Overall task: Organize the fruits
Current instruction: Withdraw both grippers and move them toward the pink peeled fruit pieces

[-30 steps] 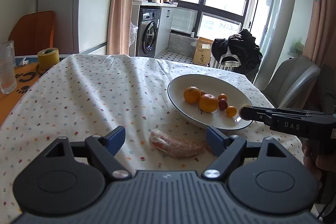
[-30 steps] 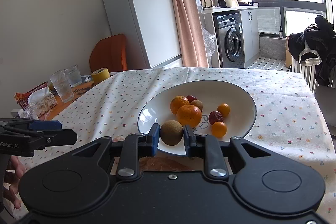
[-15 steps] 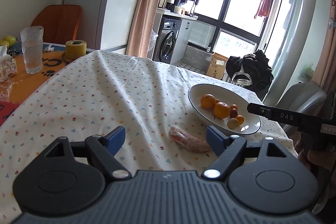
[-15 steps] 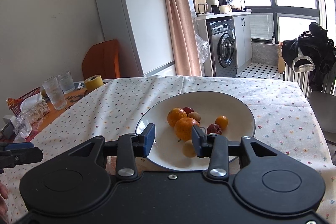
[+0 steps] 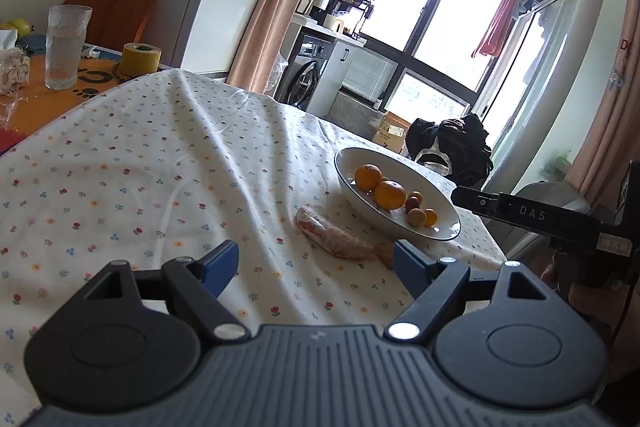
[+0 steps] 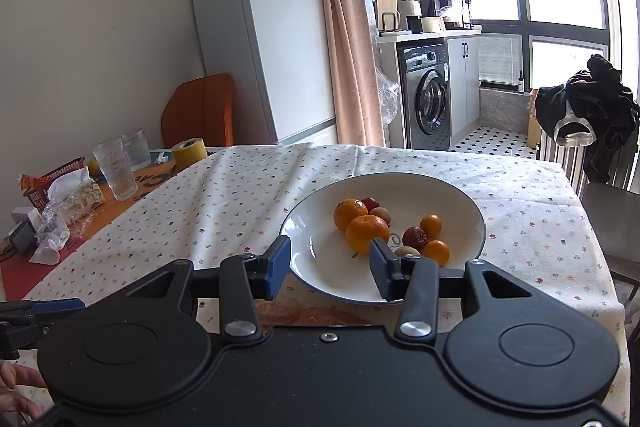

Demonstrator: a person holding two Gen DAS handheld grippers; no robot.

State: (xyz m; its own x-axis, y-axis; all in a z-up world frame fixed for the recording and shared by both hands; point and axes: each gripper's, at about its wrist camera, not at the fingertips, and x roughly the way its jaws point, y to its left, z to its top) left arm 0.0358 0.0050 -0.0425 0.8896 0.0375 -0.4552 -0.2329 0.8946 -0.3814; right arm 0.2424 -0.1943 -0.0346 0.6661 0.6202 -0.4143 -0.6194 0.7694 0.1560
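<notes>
Both claws are empty with fingers apart: your right claw (image 6: 328, 269) hovers over the near rim of the plate (image 6: 460, 195), lower centre, where the fruits (image 6: 366, 233) lie. Next, I judge, your left claw (image 5: 316, 263) should take the wrapped piece (image 5: 332, 233) on the surface (image 5: 140, 163).

The right gripper's body hid most of the wrapped food (image 6: 280, 311) beside the plate (image 6: 476, 223). One of its fingers (image 6: 382, 265) covered part of a pale fruit (image 6: 407, 251), kind unclear.
</notes>
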